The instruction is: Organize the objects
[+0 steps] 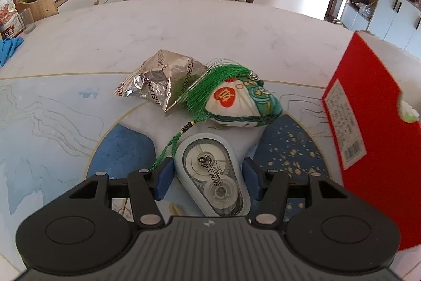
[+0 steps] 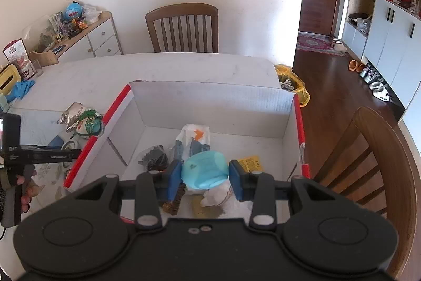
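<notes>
- Left tongs [image 1: 208,173] tilt down over the desk [image 1: 79,44], left of the red box [image 1: 373,138]. Their blue pads [image 1: 164,181] stand either side of the tape roller [image 1: 213,175], which lies flat on the desk; whether they press it I cannot tell.
- Just beyond the roller lie a green-tasselled pouch [image 1: 242,104] and crumpled foil [image 1: 158,80], touching each other.
- Right tongs [image 2: 205,175] angle down above the inside of the box [image 2: 210,102], pinching a light blue piece [image 2: 205,170].
- A hand [image 2: 25,188] holds the left tool outside the box's left wall.
</notes>
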`<action>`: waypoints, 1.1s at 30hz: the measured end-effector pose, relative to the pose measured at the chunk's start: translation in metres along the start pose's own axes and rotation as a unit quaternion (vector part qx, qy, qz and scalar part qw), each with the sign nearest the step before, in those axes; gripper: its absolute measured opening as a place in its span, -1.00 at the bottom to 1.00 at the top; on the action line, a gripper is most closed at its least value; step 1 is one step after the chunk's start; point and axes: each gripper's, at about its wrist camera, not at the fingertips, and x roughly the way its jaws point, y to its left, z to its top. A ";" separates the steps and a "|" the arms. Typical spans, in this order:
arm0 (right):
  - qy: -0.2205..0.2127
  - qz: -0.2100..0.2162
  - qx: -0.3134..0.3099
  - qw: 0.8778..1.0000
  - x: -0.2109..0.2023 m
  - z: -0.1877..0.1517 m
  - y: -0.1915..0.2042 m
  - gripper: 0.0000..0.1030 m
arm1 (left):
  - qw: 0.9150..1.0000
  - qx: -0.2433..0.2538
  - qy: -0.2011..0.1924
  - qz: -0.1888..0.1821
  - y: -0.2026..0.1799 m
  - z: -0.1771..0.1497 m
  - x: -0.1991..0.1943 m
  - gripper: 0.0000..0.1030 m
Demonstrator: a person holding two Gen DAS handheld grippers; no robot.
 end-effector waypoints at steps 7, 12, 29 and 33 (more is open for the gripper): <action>-0.004 0.013 -0.006 1.000 0.005 0.002 -0.011 -0.26 | 0.999 0.014 -0.017 -0.025 -0.011 0.003 -0.041 0.09; -0.006 0.022 -0.010 1.000 0.009 0.003 -0.019 -0.26 | 0.996 0.030 -0.036 -0.073 -0.022 0.013 -0.079 0.09; 0.008 0.020 -0.029 0.999 0.025 0.007 -0.036 -0.26 | 0.983 0.084 -0.085 -0.141 -0.102 0.057 -0.133 0.09; 0.017 0.025 -0.037 0.999 0.035 0.012 -0.035 -0.26 | 0.977 0.118 -0.077 -0.159 -0.134 0.060 -0.126 0.09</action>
